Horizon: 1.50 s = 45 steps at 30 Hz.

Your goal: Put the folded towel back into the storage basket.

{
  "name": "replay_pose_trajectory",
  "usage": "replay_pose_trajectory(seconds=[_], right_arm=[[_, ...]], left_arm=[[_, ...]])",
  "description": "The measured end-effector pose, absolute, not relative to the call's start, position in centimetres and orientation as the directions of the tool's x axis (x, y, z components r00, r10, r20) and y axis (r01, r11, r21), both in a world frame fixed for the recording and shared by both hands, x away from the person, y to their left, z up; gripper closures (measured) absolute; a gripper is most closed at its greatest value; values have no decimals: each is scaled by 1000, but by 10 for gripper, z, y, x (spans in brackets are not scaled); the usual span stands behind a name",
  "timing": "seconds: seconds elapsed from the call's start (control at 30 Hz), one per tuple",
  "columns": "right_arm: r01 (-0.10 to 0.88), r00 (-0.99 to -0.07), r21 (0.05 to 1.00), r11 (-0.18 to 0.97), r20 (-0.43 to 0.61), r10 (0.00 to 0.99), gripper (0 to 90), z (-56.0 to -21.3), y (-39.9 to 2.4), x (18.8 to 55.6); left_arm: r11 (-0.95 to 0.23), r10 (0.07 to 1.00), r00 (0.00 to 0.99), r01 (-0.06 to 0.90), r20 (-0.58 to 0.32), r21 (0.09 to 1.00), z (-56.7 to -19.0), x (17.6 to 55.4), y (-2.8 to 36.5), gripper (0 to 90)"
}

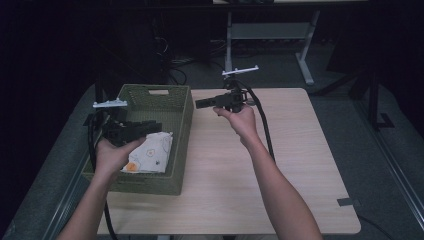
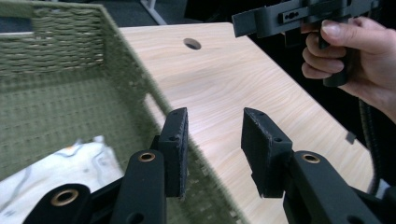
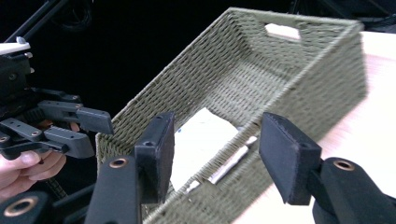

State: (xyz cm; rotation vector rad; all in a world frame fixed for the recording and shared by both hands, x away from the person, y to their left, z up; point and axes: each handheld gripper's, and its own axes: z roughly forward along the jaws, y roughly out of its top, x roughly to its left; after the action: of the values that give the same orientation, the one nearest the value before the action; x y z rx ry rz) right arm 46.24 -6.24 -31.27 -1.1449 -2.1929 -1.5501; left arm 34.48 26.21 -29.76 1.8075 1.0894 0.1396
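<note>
A green woven basket (image 1: 184, 117) stands on the left part of the light wood table (image 1: 295, 165). A folded white cloth with a small print (image 1: 150, 152) lies in its near end, also visible as the cloth (image 3: 201, 135) and the cloth (image 2: 51, 168). My left gripper (image 1: 152, 127) hovers over the basket above the cloth, open and holding nothing; its jaws stand apart in the left gripper view (image 2: 212, 140). My right gripper (image 1: 200, 103) is raised beside the basket's far right corner, pointing left, open and holding nothing (image 3: 215, 149).
The basket's far wall has a handle slot (image 1: 158, 92). A round cable hole (image 2: 192, 44) sits in the tabletop. Bare wood lies right of the basket. A cable (image 1: 264, 125) trails from the right gripper. Desk legs (image 1: 305, 55) stand on the dark floor behind.
</note>
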Motion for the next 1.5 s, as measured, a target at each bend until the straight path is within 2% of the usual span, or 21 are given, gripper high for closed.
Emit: replay_pose_trajectory(seconds=[0.5, 0.83, 1.5], right_arm=[[723, -629, 687, 72, 611, 480, 333, -329, -142, 454], [745, -571, 667, -11, 646, 507, 322, -347, -206, 441], [772, -495, 630, -82, 678, 544, 306, -380, -271, 419]], left_arm=[[-160, 717, 609, 618, -340, 769, -299, 345, 198, 518], [-197, 695, 637, 615, -333, 763, -302, 348, 157, 474], [-213, 662, 662, 616, -352, 758, -320, 354, 102, 378]])
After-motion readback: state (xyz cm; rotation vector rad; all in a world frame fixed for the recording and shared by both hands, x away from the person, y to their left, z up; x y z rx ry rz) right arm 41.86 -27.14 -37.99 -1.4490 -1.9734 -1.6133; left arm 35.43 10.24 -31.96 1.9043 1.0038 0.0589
